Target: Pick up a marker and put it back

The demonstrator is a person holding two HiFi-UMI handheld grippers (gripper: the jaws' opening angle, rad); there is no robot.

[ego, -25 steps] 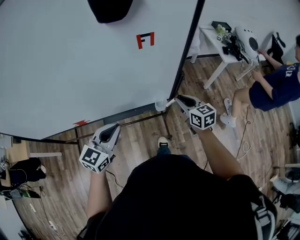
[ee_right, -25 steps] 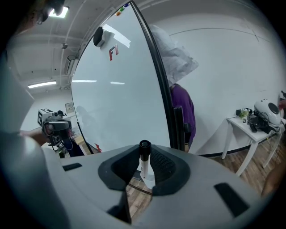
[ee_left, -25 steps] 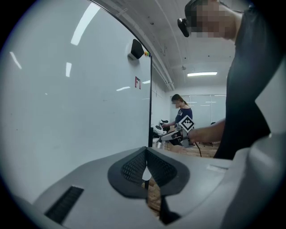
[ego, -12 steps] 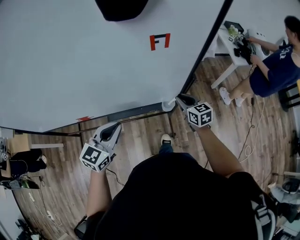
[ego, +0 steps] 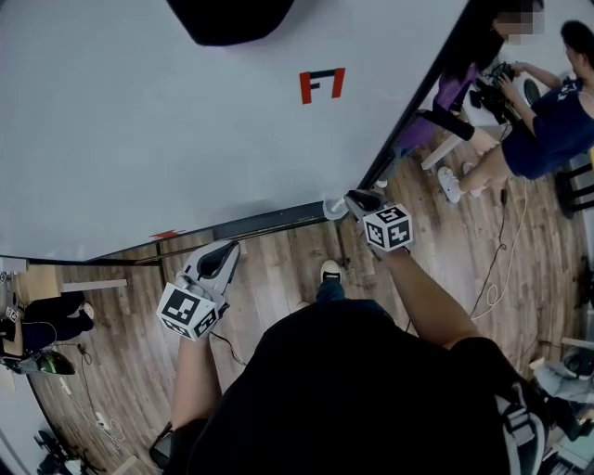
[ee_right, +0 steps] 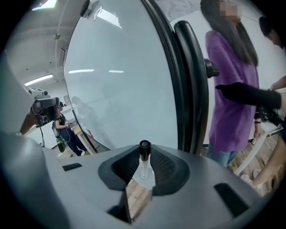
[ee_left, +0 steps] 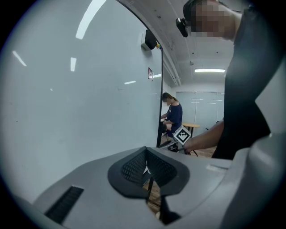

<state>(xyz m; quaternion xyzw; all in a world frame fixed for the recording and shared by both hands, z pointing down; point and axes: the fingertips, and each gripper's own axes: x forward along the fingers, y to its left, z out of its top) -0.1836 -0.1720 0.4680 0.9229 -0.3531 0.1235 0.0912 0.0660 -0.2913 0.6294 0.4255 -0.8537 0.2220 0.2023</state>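
Note:
A marker with a white barrel and black cap stands upright between the jaws of my right gripper, which is shut on it. In the head view the right gripper is at the right end of the whiteboard's dark tray, and the marker's pale end shows just left of its tips, close to the tray. The left gripper hangs lower left, below the tray and apart from it. Its jaws stand shut with nothing between them. The whiteboard carries a small red and black mark.
The board's black frame post runs up to the right. Beyond it stand a person in purple and a seated person in dark blue at a white table. Cables lie on the wood floor. A black object hangs at the board's top.
My right gripper has sunk with the marker toward the tray's right end. A person in purple has come into view at the upper right. The left gripper has barely shifted.

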